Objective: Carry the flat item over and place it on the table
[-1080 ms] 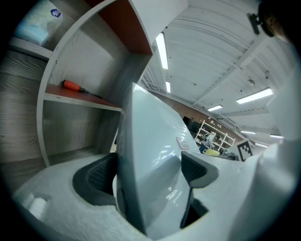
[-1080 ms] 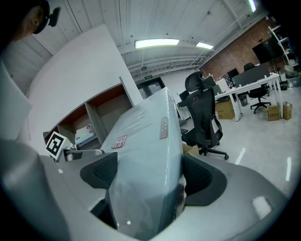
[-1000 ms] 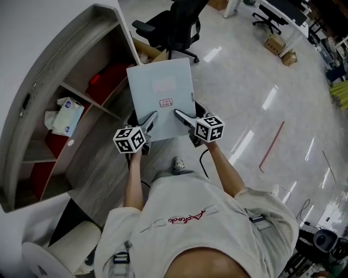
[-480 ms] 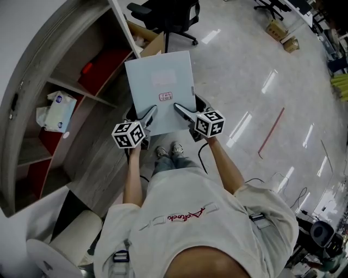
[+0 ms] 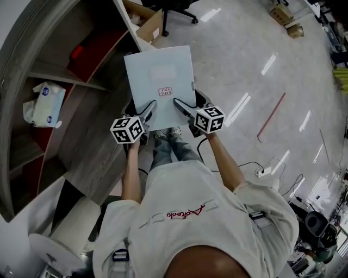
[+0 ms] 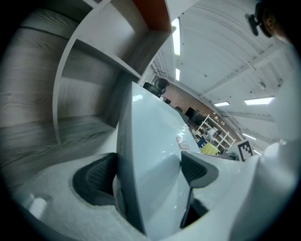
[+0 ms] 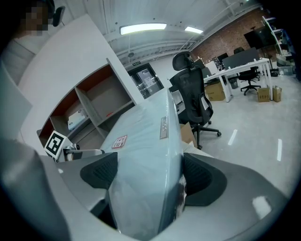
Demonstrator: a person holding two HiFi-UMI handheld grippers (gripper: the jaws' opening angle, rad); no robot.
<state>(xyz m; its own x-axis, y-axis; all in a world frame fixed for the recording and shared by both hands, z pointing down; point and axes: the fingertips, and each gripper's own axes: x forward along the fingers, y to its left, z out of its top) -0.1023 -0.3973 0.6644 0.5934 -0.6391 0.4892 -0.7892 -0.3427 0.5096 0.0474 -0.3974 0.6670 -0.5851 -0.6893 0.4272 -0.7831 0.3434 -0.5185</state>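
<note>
The left gripper (image 5: pixel 148 114) and the right gripper (image 5: pixel 180 106) each pinch the near edge of the flat pale blue plastic folder (image 5: pixel 160 81). It hangs over the shiny floor (image 5: pixel 244 65), right of the grey wooden shelf (image 5: pixel 87 141). Best to walk slowly, hold it level and squeeze evenly.

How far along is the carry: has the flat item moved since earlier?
Yes. The flat item moved back along the shelf, away from the chair.
</note>
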